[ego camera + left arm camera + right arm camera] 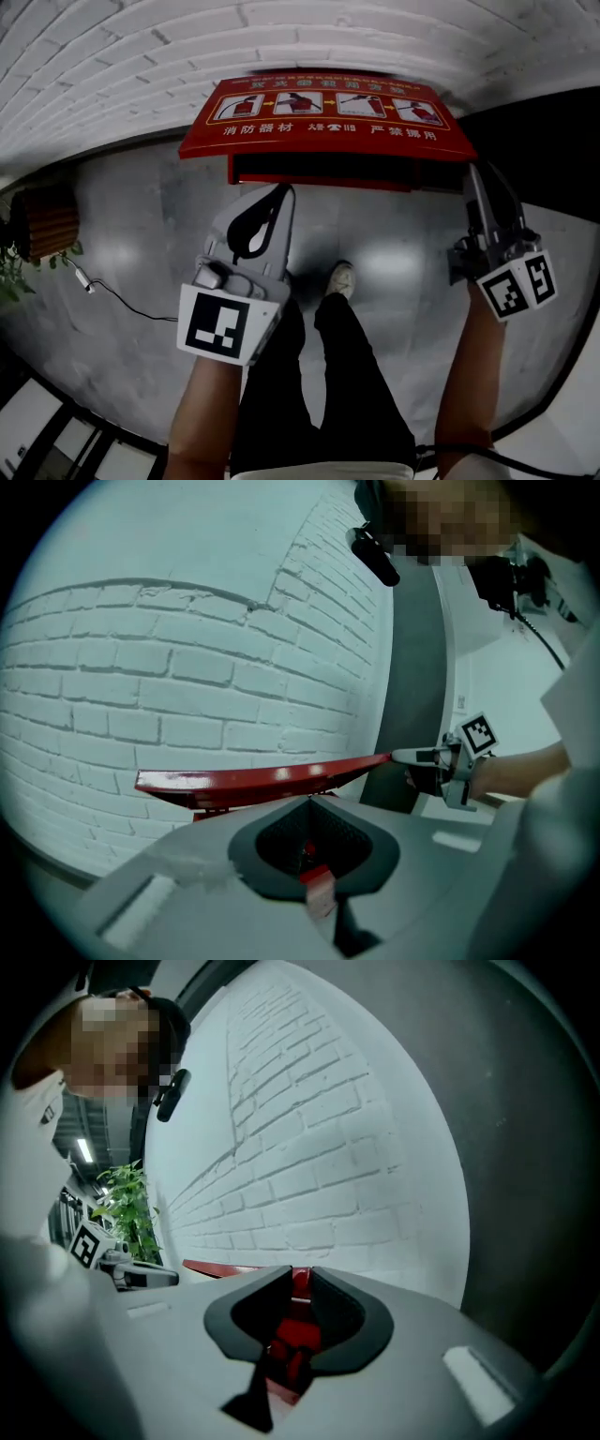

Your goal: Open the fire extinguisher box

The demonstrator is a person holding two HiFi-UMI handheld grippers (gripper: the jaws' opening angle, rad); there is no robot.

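Note:
The red fire extinguisher box (319, 173) stands on the floor against the white brick wall. Its lid (328, 117), printed with instruction pictures, is tilted up a little, and in the left gripper view the lid (272, 775) shows edge-on above the box. My right gripper (473, 173) is at the lid's right front corner, shut on its edge; red metal sits between its fingertips (300, 1283). The left gripper view shows that right gripper (412, 757) on the corner. My left gripper (284, 190) is just below the lid's front edge, tips together, nothing seen held.
The person's legs and a shoe (342, 277) stand on the grey floor in front of the box. A brown planter (47, 220) with green leaves is at the left, and a thin cable (122, 300) runs across the floor. A dark wall panel (544, 141) is at the right.

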